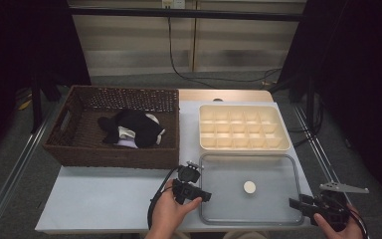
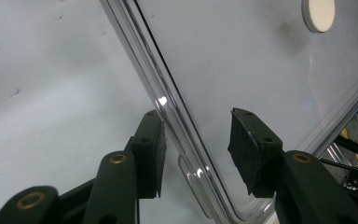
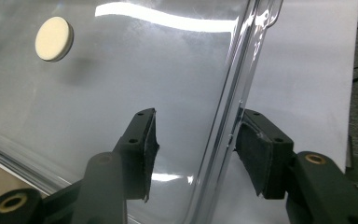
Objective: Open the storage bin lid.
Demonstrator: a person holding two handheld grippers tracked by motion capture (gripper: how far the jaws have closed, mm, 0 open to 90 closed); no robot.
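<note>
A clear plastic tray (image 1: 248, 156) lies at the front right of the table, holding one small white disc (image 1: 249, 187). My left gripper (image 1: 204, 195) is open at the tray's left rim. In the left gripper view that gripper (image 2: 196, 140) has one jaw on each side of the tray rim (image 2: 168, 100), near a corner, and the disc (image 2: 319, 14) lies far off. My right gripper (image 1: 294, 204) is open at the tray's front right corner. In the right gripper view it (image 3: 196, 140) straddles the tray wall (image 3: 235, 93) without pressing it, and the disc (image 3: 53, 38) is at upper left.
A brown wicker basket (image 1: 109, 154) at the back left holds black and white fabric items (image 1: 132, 128). A cream compartment tray (image 1: 243, 106) sits behind the clear tray. Bare white table (image 1: 104, 194) spreads at the front left. The table's front edge runs just below both hands.
</note>
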